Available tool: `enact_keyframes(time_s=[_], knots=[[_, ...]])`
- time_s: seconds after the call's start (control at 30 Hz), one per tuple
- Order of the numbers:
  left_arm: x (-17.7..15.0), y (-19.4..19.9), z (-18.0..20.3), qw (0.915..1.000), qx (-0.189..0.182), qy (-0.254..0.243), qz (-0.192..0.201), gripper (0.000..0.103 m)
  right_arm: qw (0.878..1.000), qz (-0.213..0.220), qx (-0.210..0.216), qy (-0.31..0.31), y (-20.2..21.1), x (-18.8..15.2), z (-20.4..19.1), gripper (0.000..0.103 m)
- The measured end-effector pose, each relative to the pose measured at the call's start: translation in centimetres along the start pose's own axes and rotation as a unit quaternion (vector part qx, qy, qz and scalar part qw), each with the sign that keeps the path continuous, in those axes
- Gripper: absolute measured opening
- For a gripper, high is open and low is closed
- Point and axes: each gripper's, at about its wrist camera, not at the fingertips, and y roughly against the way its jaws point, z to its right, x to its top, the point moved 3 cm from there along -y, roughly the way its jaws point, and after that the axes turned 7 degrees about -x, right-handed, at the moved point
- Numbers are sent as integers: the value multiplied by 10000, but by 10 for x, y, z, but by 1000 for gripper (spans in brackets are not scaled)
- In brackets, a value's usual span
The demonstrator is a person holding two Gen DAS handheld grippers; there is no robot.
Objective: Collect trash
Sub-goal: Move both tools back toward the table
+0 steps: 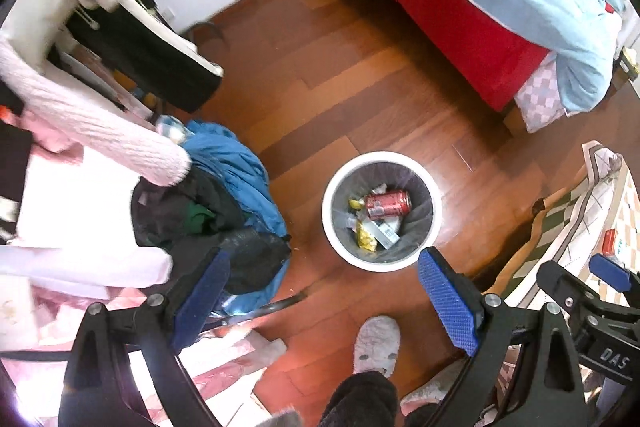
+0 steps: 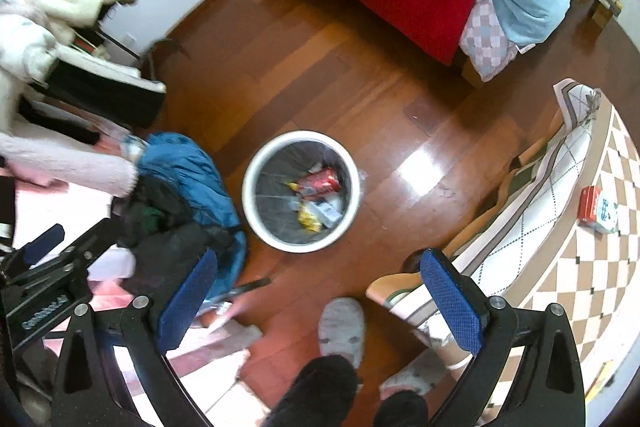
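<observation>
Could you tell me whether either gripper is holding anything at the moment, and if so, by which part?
Nothing is held. The left gripper and right gripper are both open with nothing between their fingers, above the trash bin on the floor.

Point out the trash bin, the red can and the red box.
trash bin (image 1: 332, 187), left wrist view, white rim.
red can (image 1: 389, 205), left wrist view, side of can.
red box (image 2: 590, 205), right wrist view, red top face.
</observation>
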Motion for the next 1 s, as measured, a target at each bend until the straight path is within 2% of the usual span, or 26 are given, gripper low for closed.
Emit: enact_keyframes(time_s=[0.07,0.17,0.23,0.33,0.4,0.53,0.6,0.67,0.77,0.8,0.9,1.0], knots=[[0,23,7,9994,231,-77,257,96,9993,103,296,-198,18,-4,9,103],[0,43,22,9984,264,-127,483,96,9957,332,604,-623,41,-14,37,103],[-2,48,38,9978,242,-233,579,96,9923,458,629,-963,52,-25,65,103],[-11,46,78,9956,90,-576,737,96,9836,477,428,-1683,59,-56,129,103],[-19,37,112,9944,-93,-867,597,98,9756,361,203,-2156,58,-82,175,103],[-55,8,203,9872,-494,-1485,292,102,9508,-26,-417,-3070,54,-147,280,103],[-85,-10,260,9796,-599,-1911,160,102,9396,-302,-750,-3326,53,-181,329,103],[-120,-29,321,9686,-572,-2420,12,102,9291,-659,-1086,-3473,50,-215,380,103],[-165,-49,390,9538,-589,-2940,-190,102,9159,-1075,-1523,-3556,47,-264,449,103],[-186,-58,418,9466,-586,-3161,-254,102,9122,-1201,-1675,-3541,45,-279,471,103],[-218,-71,467,9346,-549,-3501,-309,102,9074,-1568,-1905,-3401,34,-314,526,103],[-239,-78,500,9264,-521,-3720,-267,102,9090,-1812,-1927,-3220,17,-335,567,102]])
